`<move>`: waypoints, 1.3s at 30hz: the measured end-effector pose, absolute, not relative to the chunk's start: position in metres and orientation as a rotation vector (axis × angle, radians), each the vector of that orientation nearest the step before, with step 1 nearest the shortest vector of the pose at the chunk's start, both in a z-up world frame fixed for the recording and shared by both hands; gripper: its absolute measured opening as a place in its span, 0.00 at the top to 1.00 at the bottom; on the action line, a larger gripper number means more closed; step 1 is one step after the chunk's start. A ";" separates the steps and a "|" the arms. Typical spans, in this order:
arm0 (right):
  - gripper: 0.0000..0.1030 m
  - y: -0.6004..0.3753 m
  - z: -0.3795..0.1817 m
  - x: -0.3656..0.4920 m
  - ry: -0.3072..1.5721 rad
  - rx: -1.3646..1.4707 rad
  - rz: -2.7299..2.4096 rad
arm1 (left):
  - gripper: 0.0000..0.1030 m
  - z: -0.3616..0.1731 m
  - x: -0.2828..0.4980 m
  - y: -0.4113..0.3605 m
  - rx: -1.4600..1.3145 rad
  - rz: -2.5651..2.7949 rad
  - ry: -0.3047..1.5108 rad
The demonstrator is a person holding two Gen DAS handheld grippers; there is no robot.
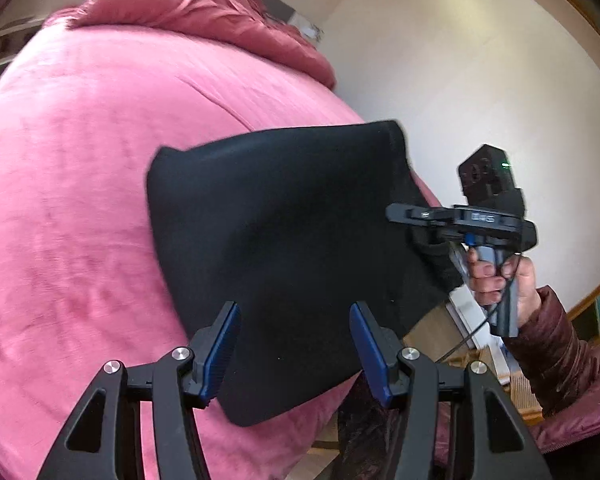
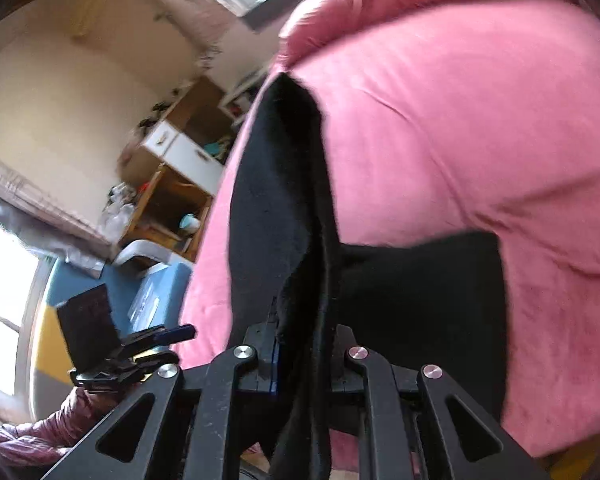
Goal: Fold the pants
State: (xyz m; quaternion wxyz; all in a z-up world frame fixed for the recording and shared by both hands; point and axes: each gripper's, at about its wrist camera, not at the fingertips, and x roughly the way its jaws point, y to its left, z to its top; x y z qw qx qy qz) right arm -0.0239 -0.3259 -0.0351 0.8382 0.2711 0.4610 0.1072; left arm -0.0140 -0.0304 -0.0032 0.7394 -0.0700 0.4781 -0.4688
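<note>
A bed (image 1: 80,160) with a pink cover fills the room beside a cream wall (image 1: 480,60). Black pants (image 1: 284,240) lie folded near its edge. The left gripper (image 1: 294,354) stands apart above them; the right gripper (image 2: 306,364) is clamped on 1 raised pants fold.

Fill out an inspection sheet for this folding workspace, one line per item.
Surface: pink blanket over the bed, lightly creased.
Job's things: black pants lying partly folded on the blanket, one edge lifted.
Clutter: bunched quilt at the far end.
Grippers: left gripper open, nothing between its blue pads; right gripper shut on the pants' raised fold.
Cables: black cable hanging below the right handle.
Surroundings: cream wall, wooden shelf unit, bright window.
</note>
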 end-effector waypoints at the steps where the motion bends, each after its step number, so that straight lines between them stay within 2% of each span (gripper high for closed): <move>1: 0.86 -0.334 -0.046 -0.024 0.993 0.600 0.208 | 0.44 -0.006 -0.015 -0.037 -0.142 -1.032 1.061; 6: 0.84 -0.361 -0.088 -0.023 1.059 0.652 0.145 | 0.44 -0.023 -0.020 -0.068 -0.089 -1.050 1.116; 9: 0.73 -0.369 -0.100 -0.024 1.064 0.707 0.131 | 0.44 -0.028 -0.020 -0.078 -0.076 -1.044 1.129; 12: 0.69 -0.371 -0.095 -0.032 1.042 0.713 0.125 | 0.44 -0.027 -0.021 -0.081 -0.083 -1.044 1.135; 14: 0.50 -0.372 -0.093 -0.040 1.034 0.720 0.126 | 0.44 -0.027 -0.022 -0.083 -0.077 -1.043 1.132; 16: 0.45 -0.370 -0.087 -0.050 1.029 0.704 0.126 | 0.44 -0.025 -0.023 -0.084 -0.083 -1.047 1.129; 21: 0.46 -0.361 -0.090 -0.059 1.060 0.614 0.109 | 0.44 -0.028 -0.026 -0.080 -0.070 -1.029 1.111; 23: 0.57 -0.354 -0.094 -0.051 1.089 0.561 0.090 | 0.44 -0.024 -0.029 -0.080 -0.059 -1.018 1.100; 24: 0.78 -0.352 -0.096 -0.047 1.108 0.518 0.065 | 0.44 -0.024 -0.031 -0.080 -0.053 -1.010 1.096; 25: 0.86 -0.351 -0.096 -0.043 1.109 0.494 0.057 | 0.44 -0.023 -0.031 -0.080 -0.044 -1.000 1.096; 27: 0.87 -0.349 -0.088 -0.040 1.082 0.450 0.043 | 0.43 -0.020 -0.035 -0.084 -0.019 -0.986 1.086; 31: 0.87 -0.352 -0.087 -0.038 1.092 0.388 0.005 | 0.43 -0.021 -0.043 -0.097 0.036 -0.973 1.067; 34: 0.84 -0.348 -0.091 -0.038 1.097 0.383 0.004 | 0.43 -0.017 -0.047 -0.103 0.084 -0.929 1.047; 36: 0.76 -0.345 -0.086 -0.041 1.091 0.361 -0.010 | 0.43 -0.013 -0.050 -0.106 0.109 -0.897 1.035; 38: 0.63 -0.344 -0.076 -0.047 1.081 0.329 -0.046 | 0.42 -0.012 -0.052 -0.107 0.129 -0.876 1.014; 39: 0.61 -0.344 -0.067 -0.049 1.062 0.296 -0.070 | 0.42 -0.010 -0.054 -0.105 0.131 -0.864 1.001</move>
